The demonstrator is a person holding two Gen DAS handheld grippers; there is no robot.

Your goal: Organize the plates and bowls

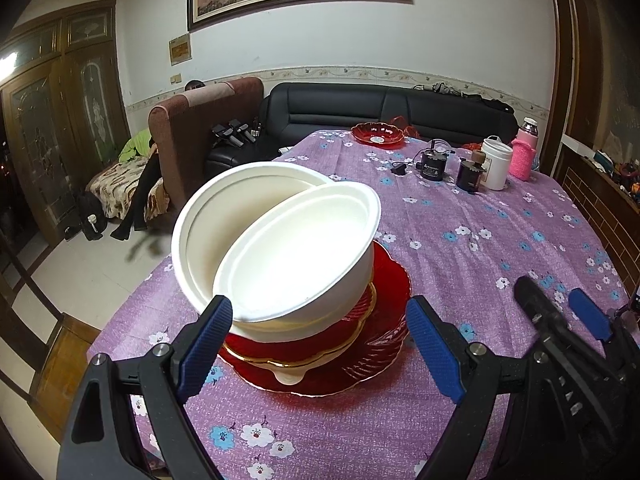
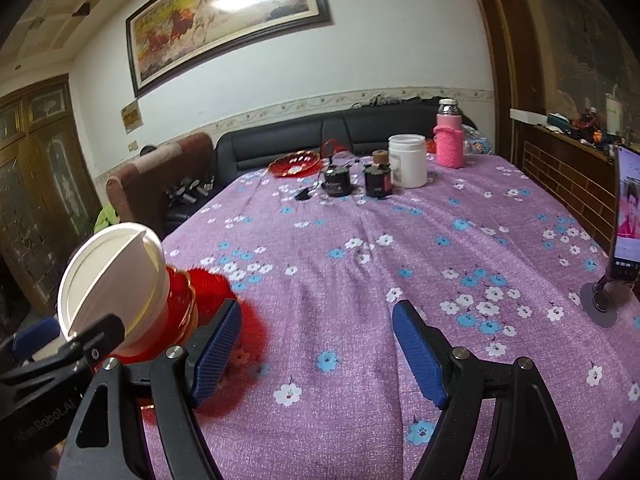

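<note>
Two nested white bowls (image 1: 288, 256) lean tilted on a gold-rimmed red dish (image 1: 304, 350), which sits on a large red glass plate (image 1: 380, 356) on the purple floral tablecloth (image 1: 480, 248). My left gripper (image 1: 320, 344) is open, its blue pads either side of the stack, the left pad at the bowl's rim. My right gripper (image 2: 316, 350) is open and empty over bare cloth, right of the stack (image 2: 120, 292). It also shows in the left wrist view (image 1: 560, 304). Another red plate (image 1: 377, 133) sits at the table's far end.
At the far end stand a white jar (image 1: 496, 163), a pink-sleeved bottle (image 1: 525, 152), and small black devices (image 1: 434, 164). A phone on a stand (image 2: 624, 220) is at the right edge. A black sofa (image 1: 392, 108) and brown armchair (image 1: 192, 136) lie beyond the table.
</note>
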